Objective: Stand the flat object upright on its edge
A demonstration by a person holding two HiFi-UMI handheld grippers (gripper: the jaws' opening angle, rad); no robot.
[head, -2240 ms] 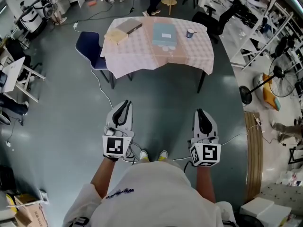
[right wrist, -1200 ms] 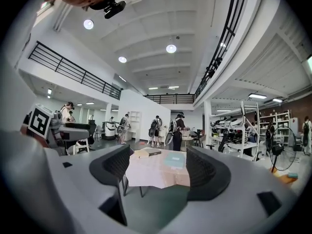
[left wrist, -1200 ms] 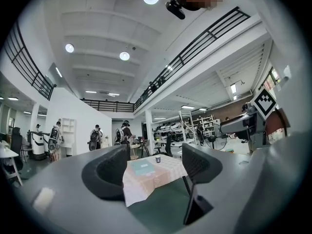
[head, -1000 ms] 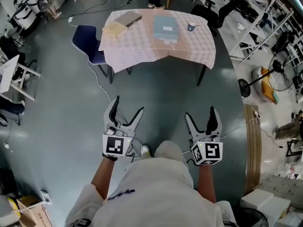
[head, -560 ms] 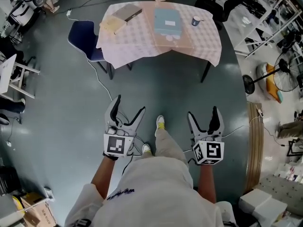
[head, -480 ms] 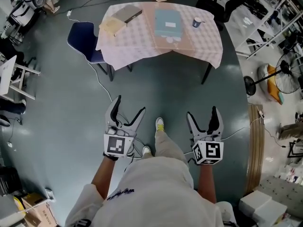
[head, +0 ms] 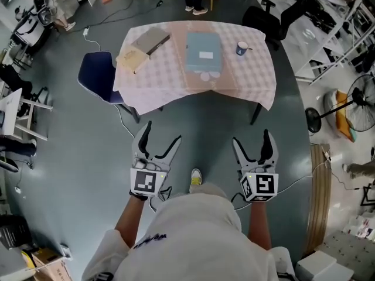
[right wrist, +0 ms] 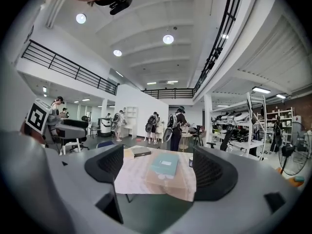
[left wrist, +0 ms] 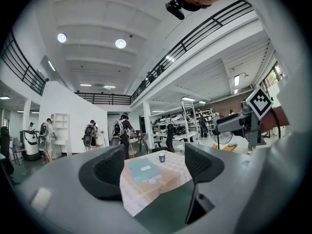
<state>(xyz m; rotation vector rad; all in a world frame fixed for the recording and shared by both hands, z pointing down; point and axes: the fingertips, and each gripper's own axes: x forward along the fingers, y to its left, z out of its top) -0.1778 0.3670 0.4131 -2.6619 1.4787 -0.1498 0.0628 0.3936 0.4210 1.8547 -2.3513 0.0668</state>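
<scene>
Jaws of left gripper [head: 161,132] and right gripper [head: 252,138], shut earlier, now stand wide apart, holding nothing. Well ahead, the teal flat object [head: 203,52] lies flat on the table [head: 258,69]. Approach, grasp and upending all remain.

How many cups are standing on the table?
1. The cup stands near the far right corner of the table, right of the blue-green book. None seems hidden.

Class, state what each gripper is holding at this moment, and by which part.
Nothing is held. The left gripper and the right gripper both have their jaws apart and empty, away from the table.
</scene>
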